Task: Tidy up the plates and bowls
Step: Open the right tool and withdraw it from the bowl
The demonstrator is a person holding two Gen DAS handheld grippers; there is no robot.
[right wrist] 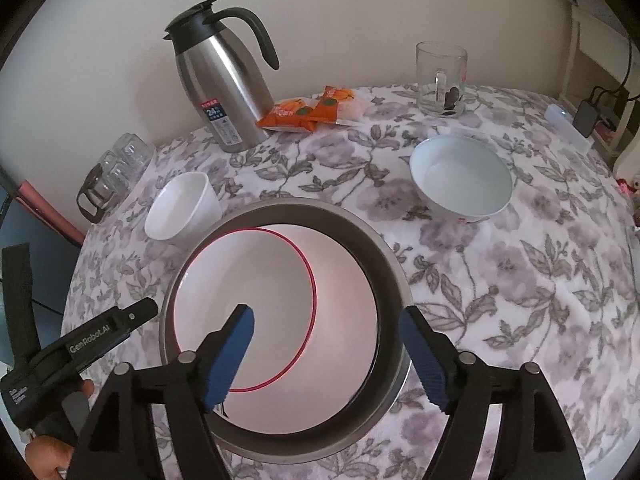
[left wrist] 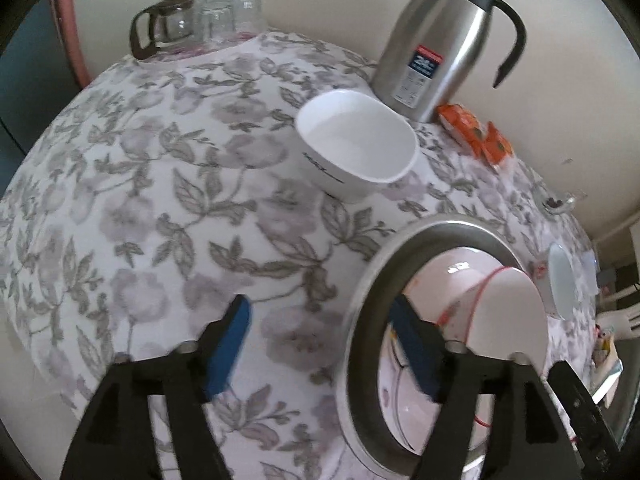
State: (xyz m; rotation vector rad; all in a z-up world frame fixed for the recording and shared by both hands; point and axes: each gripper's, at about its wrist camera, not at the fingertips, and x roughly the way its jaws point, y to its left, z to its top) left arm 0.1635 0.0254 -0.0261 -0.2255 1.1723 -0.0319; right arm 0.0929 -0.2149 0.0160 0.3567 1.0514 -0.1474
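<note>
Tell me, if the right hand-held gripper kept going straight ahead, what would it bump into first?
Probably the red-rimmed bowl lying inside the metal basin; the open right hand-held gripper points down into it, though depth is unclear.

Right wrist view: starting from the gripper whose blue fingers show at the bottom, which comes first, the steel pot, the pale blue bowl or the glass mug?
1. Steel pot, directly under the right gripper, a red-rimmed bowl inside.
2. Pale blue bowl, farther back on the right.
3. Glass mug, at the table's far edge, right.

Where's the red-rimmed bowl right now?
The red-rimmed bowl sits tilted inside the steel pot, centre of the right wrist view, beneath the open right claw.
</note>
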